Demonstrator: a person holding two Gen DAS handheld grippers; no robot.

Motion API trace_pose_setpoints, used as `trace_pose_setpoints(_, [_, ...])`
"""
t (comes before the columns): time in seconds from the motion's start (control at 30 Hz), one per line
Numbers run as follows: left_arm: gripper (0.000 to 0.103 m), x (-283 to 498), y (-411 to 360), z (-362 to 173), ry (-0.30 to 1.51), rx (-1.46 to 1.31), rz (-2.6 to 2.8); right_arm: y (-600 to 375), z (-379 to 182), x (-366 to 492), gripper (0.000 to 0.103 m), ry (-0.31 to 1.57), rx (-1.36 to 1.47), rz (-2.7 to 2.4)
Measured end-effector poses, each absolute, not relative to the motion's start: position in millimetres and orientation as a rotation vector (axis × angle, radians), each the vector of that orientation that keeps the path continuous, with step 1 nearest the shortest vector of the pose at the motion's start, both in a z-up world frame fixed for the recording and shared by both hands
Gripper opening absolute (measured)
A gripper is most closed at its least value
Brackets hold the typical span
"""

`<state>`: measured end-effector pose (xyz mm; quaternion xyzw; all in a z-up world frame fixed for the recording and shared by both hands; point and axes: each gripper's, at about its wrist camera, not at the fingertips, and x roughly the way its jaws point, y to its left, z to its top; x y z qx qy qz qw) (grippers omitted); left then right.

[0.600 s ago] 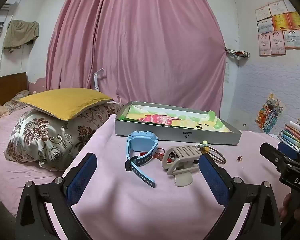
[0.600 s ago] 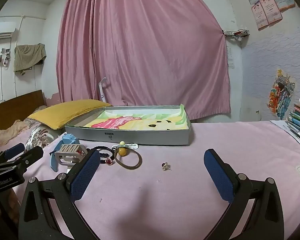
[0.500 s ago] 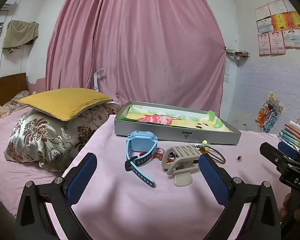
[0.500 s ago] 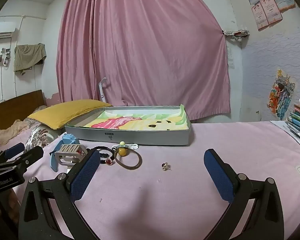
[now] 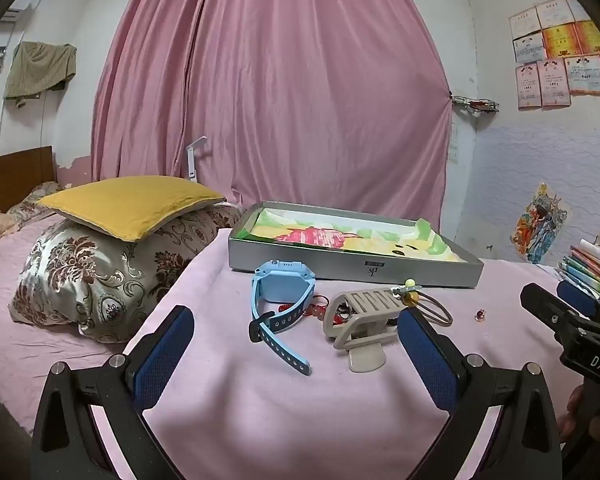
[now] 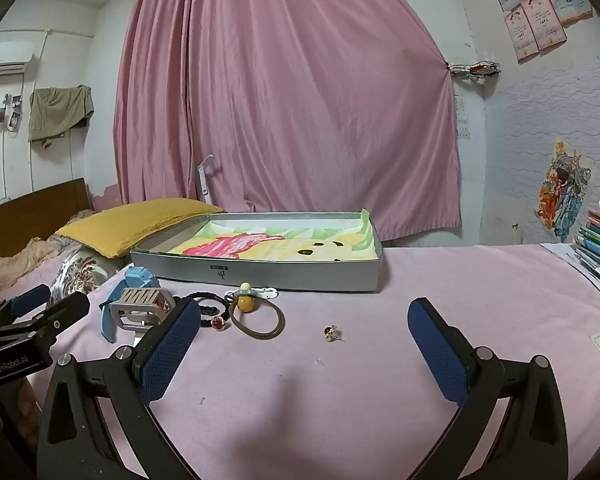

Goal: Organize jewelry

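Jewelry (image 6: 332, 333) lies loose before grey tray (image 6: 260, 276); both tools gape wide, empty.

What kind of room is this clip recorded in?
Most likely a home bedroom: a wooden headboard, a yellow pillow on a floral one, and a floor-length pink curtain behind the cloth-covered surface.

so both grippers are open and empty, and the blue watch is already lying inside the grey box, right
Not quite. The blue watch lies on the pink cloth in front of the grey box, not inside it, as the left wrist view shows. The left gripper and right gripper are indeed open and empty.
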<state>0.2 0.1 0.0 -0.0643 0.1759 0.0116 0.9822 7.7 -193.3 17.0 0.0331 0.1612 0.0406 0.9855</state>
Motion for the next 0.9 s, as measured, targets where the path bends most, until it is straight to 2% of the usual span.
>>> trace_pose_setpoints(0.9, [0.102,0.4,0.2,0.0,0.355,-0.127,0.023,-190.6,17.0,7.3,0.102,0.326,0.062,0.081])
